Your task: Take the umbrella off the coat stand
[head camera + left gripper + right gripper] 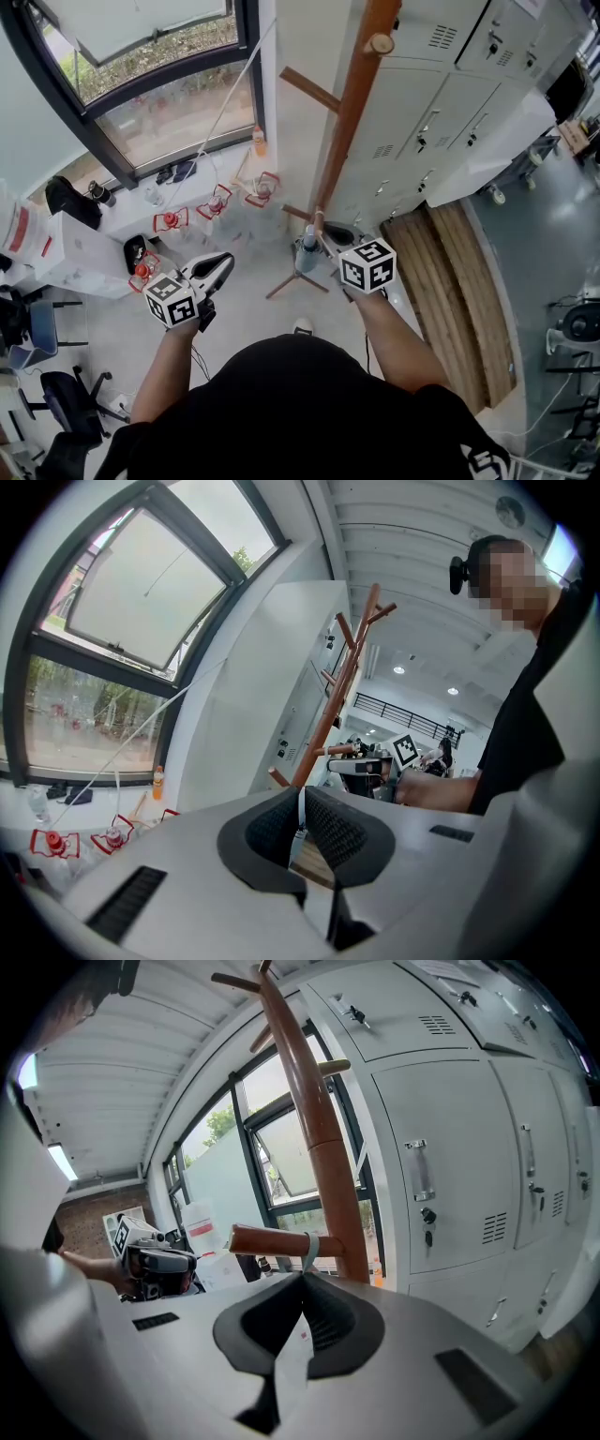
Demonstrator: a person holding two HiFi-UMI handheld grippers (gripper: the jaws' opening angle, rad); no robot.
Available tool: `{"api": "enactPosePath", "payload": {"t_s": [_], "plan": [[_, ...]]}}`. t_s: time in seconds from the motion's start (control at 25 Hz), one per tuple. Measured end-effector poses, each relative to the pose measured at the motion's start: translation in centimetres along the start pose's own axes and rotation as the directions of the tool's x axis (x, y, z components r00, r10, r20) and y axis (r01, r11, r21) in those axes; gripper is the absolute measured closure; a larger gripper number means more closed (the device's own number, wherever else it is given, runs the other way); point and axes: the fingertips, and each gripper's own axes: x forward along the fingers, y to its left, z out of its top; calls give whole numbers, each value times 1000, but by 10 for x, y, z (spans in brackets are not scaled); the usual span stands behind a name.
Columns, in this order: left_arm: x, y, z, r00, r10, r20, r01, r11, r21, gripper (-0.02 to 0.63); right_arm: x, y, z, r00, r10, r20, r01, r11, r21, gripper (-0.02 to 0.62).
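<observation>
Grey speckled floor [246,314] fills the middle of the head view. A dark-framed window [169,103] occupies the upper left, and an orange bottle [259,141] stands on the ledge below it. White metal lockers [441,112] line the upper right, with wooden planks [450,291] on the floor at their foot. Small red-and-white objects [217,200] sit on the floor near the window wall, and an office chair [66,403] shows at lower left.

The wooden coat stand [352,103] runs from top centre down to splayed feet at mid-frame. The umbrella [307,251], folded and blue-grey, hangs close against the lower pole, just left of the right gripper's marker cube.

In the right gripper view the pole rises through the centre and a horizontal peg [272,1239] projects to the left. The umbrella's pale strap [308,1246] loops over this peg and drops straight into the right gripper [303,1283], whose jaws are closed together on it.

The left gripper [301,803] is held at lower left of the head view, well apart from the stand. Its jaws are pressed together with nothing between them, and they point toward the stand and the other gripper.
</observation>
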Motion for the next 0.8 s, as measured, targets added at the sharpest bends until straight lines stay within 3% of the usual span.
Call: {"api": "enactPosePath", "payload": {"t_s": [0.8], "plan": [[-54,-27,-12,999,-32,21,32,999,13,569,-40,50,3,997,-48,53,47,999,8,580]]}}
